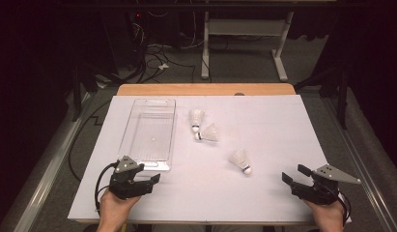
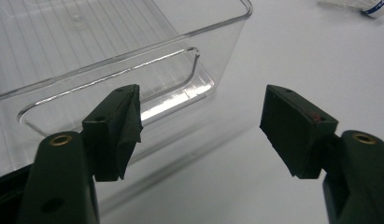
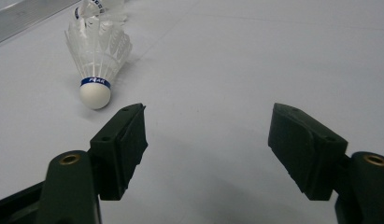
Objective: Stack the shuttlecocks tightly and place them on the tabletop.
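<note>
**Dim room, lit table**

Table (image 1: 205, 90) has a light wood top, its far edge showing beyond a white sheet (image 1: 263, 145) that covers the rest. Light falls on the sheet; everything around it is dark. Floor (image 1: 244, 67) is grey carpet. Behind the table stands a white desk frame (image 1: 242, 29) with two legs on flat feet. A tangle of black and white cables (image 1: 155, 58) lies on the floor at far left. Metal rails (image 1: 46, 183) run along both sides of the table. Dark stand legs (image 1: 341, 96) at right.
</note>
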Demonstrator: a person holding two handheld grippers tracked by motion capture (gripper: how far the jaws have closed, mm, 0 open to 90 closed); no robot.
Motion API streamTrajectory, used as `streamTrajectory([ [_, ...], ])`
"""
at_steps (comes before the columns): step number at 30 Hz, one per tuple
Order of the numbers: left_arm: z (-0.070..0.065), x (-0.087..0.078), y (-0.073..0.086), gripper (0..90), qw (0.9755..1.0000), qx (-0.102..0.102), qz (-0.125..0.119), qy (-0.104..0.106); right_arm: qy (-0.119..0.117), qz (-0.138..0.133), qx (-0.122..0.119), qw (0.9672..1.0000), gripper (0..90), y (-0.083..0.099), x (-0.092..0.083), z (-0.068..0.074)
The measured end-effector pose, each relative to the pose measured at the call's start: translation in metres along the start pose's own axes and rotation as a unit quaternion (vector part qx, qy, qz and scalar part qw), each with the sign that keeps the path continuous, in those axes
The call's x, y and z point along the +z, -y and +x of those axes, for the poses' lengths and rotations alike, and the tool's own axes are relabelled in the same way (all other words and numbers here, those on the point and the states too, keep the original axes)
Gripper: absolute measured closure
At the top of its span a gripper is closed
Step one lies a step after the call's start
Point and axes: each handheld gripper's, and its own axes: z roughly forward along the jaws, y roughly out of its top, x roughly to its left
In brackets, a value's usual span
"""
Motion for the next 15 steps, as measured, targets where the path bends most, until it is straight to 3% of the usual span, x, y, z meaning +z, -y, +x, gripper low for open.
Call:
streamTrajectory([
  [15,0.014,-0.008,0.011,30.1,0.9997,-0.012,-0.011,-0.018,0.002,0.002,0.001,1.0,28.1,0.0,0.0,0.0],
])
